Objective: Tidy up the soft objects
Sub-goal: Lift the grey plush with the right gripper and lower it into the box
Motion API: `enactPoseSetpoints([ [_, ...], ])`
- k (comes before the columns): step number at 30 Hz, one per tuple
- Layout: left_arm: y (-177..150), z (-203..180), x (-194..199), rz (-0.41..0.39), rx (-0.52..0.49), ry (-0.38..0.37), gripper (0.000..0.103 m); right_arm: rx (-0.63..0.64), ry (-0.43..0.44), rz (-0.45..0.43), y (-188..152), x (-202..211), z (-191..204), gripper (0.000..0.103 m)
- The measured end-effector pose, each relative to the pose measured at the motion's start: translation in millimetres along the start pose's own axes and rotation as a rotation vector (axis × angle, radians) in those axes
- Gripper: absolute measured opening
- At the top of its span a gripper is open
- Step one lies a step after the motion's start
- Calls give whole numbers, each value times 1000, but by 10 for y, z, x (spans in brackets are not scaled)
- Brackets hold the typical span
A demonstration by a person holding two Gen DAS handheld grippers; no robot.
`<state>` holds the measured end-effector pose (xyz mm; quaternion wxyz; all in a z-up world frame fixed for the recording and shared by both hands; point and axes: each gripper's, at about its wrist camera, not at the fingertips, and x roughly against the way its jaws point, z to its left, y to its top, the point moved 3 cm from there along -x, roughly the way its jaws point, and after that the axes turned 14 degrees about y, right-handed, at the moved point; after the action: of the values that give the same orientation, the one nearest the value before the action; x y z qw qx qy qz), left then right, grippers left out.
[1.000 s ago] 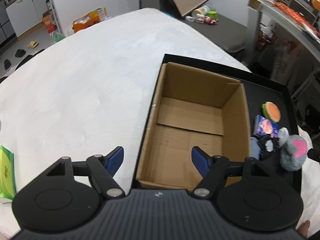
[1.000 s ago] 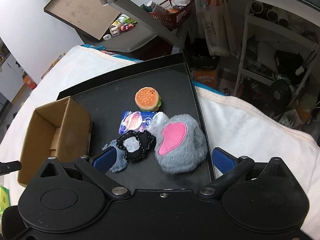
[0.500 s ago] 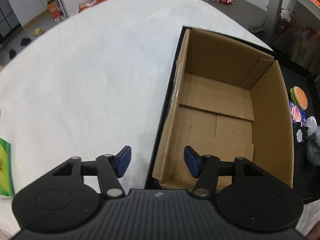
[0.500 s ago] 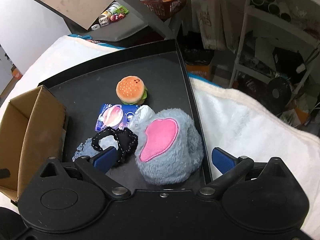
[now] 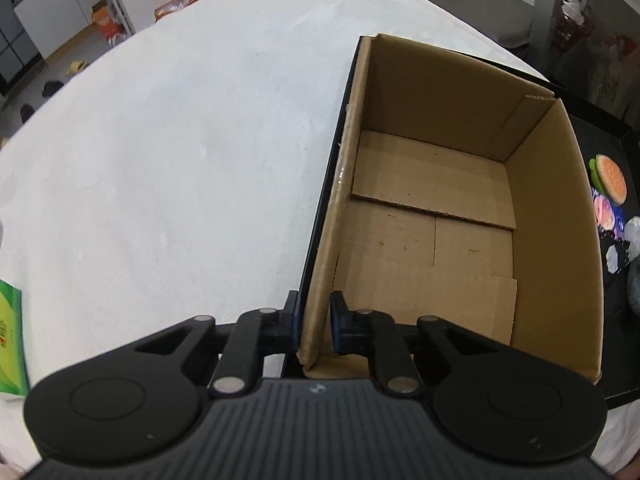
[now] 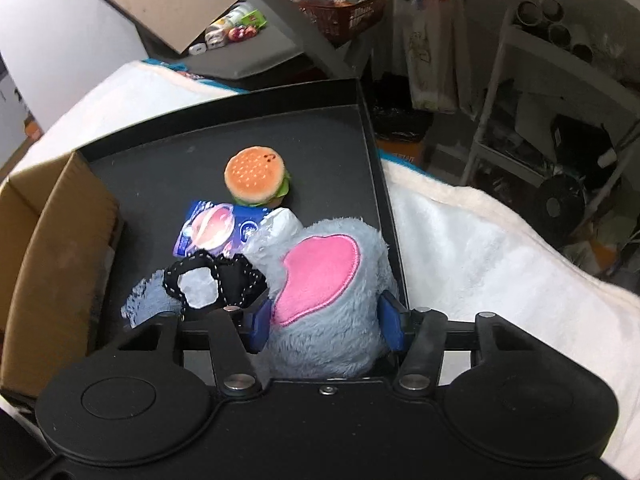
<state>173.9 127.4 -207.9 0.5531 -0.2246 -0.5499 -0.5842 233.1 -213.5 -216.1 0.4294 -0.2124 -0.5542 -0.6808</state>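
We are at the start: the box [image 5: 440, 216] is empty. Our left gripper [image 5: 315, 318] pinches its near wall. Our right gripper [image 6: 326, 320] closes on the plush [image 6: 324, 300], probably squeezing it already, on the tray [image 6: 320, 128]. The burger [image 6: 256, 176], packet [image 6: 216, 228] and mask [image 6: 212, 276] wait there too. Only the left view shows the box floor; only the right view shows the plush clearly.

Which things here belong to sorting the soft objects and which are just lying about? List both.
Belongs to the job:
- grey plush toy, between the right gripper fingers
- burger plush
- black fabric piece
- cardboard box, its wall between the left gripper fingers
- black tray

Lying about:
- green packet
- red basket
- items on grey shelf
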Motion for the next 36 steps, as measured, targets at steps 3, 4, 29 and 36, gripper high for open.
enactPoseSetpoints([
  [3,-41,-49,73,-38,-31,4,12,-17,11,-16,5,44,-15,46],
  [4,-61,-51,94,-48,-35,1,12,-16,12,-20,5,62,-9,46],
  [29,-119,54,-3,-24,-44,-111,11,103,41,-53,51,527,503,45],
  [36,-138,101,14,-38,-25,-136,12,171,61,-63,143,624,792,45],
])
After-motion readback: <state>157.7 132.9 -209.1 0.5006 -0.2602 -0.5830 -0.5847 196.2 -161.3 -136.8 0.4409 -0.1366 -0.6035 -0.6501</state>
